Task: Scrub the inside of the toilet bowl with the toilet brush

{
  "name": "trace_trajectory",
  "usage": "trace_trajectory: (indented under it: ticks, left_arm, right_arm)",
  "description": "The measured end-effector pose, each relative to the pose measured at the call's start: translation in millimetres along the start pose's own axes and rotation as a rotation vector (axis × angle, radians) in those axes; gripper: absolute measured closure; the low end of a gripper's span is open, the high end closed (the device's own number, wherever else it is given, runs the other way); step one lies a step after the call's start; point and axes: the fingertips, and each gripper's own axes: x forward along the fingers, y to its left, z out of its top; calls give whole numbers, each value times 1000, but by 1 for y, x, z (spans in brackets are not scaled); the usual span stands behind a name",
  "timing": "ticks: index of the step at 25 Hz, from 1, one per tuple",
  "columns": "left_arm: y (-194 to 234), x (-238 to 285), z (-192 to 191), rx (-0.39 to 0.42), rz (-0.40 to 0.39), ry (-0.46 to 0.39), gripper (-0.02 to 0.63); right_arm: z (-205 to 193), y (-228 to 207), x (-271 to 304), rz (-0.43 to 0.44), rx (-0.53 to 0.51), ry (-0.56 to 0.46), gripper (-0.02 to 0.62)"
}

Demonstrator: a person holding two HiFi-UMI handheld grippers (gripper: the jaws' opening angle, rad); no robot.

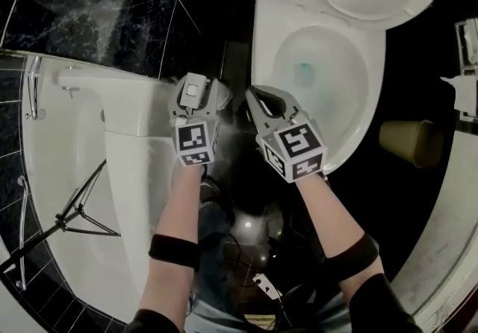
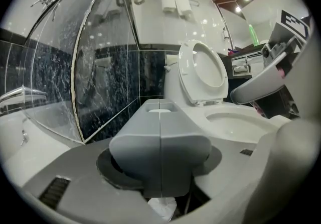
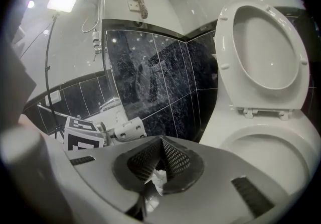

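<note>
Left gripper (image 1: 196,86) and right gripper (image 1: 258,98), both jaws pressed together, hover left of the toilet bowl (image 1: 364,111), presumably seeking the brush.

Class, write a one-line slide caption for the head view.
Left gripper and right gripper hover before a white ceramic toilet with its seat raised.

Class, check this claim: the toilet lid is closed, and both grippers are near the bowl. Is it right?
No. The lid is raised, not closed, as the right gripper view shows. The left gripper and right gripper are near the bowl.
</note>
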Motion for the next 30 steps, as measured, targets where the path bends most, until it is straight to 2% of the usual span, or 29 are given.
trace_trajectory:
  ticks: [11, 22, 27, 30]
  left_arm:
    - [3, 21, -42, 2, 15, 13, 360]
    - [1, 33, -82, -12, 27, 70, 359]
    - [-3, 35, -88, 4, 31, 79, 354]
    - [-4, 37, -88, -2, 21, 94, 289]
  right_arm:
    - [-16, -8, 18, 5, -2, -3, 589]
    - [-25, -22, 27, -2, 1, 6, 589]
    - [-27, -28, 28, -5, 8, 8, 589]
    - [-26, -29, 27, -8, 11, 9, 589]
